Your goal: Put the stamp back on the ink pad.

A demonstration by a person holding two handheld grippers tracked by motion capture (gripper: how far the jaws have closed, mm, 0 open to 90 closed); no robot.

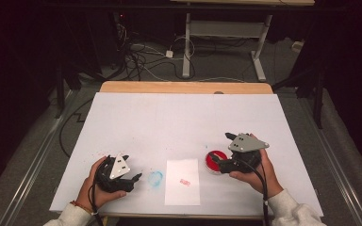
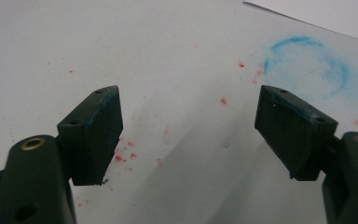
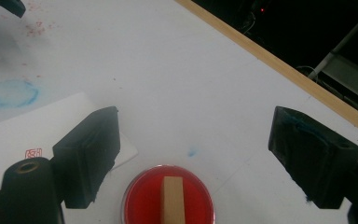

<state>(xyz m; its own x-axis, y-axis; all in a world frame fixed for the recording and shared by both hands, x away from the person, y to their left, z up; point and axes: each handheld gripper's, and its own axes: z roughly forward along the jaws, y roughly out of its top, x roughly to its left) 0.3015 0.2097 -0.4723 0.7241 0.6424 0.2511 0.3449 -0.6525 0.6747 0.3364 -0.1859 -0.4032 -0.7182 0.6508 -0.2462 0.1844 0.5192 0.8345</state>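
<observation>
Red ink pad [image 3: 168,198], tan wooden stamp [image 3: 173,200], white paper [image 1: 182,181], blue ring smudge [image 2: 307,67].

I see my right gripper [image 1: 220,151] poised at the red ink pad [image 1: 215,161], beside the stamped paper [image 1: 182,181] on the bench [image 1: 179,117].

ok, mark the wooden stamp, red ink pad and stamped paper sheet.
wooden stamp [image 3: 173,198], right gripper view, middle of its wooden body.
red ink pad [image 3: 142,198], right gripper view, red surface left of the stamp.
paper sheet [image 1: 182,190], high view, blank lower part.
</observation>
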